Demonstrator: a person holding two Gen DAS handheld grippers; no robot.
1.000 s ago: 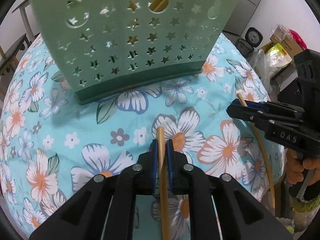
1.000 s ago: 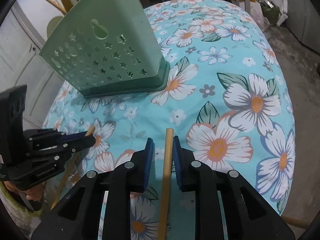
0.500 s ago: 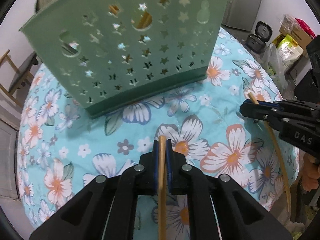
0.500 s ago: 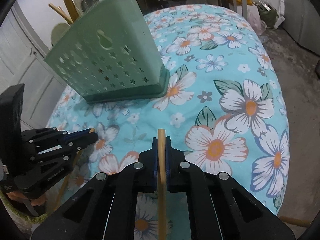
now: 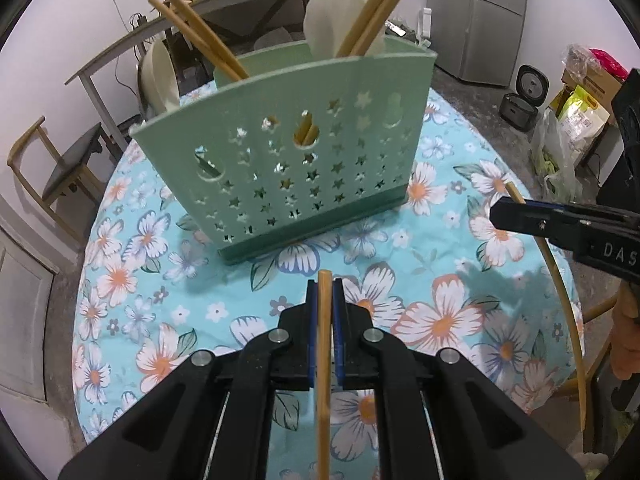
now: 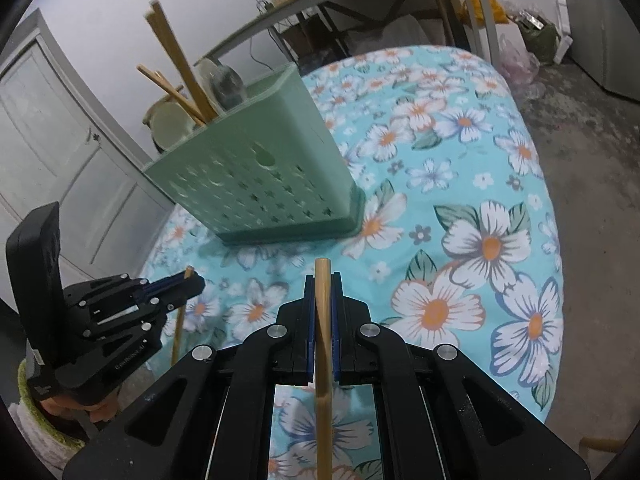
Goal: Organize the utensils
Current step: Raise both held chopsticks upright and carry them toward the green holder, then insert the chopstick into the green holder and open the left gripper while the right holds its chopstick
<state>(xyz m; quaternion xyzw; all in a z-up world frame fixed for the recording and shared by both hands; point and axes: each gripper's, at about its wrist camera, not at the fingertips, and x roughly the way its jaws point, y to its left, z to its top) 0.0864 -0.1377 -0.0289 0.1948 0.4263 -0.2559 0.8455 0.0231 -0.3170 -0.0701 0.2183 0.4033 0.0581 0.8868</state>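
1. My left fingers are clamped on one chopstick, its tip poking out just past them, above the flowered desk.
2. My right fingers are pinched tight on a second chopstick, gripped the same way near its top end.
3. The green holder stands upright ahead of both hands, well apart from either tip, with several chopsticks and a pale spoon already leaning out of it.
4. Each stick is held near one end, so the long free part could swing or slip as I tilt it toward the opening.
5. The sticks already inside lean across the rim; mine could knock them or catch the edge and tip the light holder.
6. With both hands converging, the two sticks could cross or collide.
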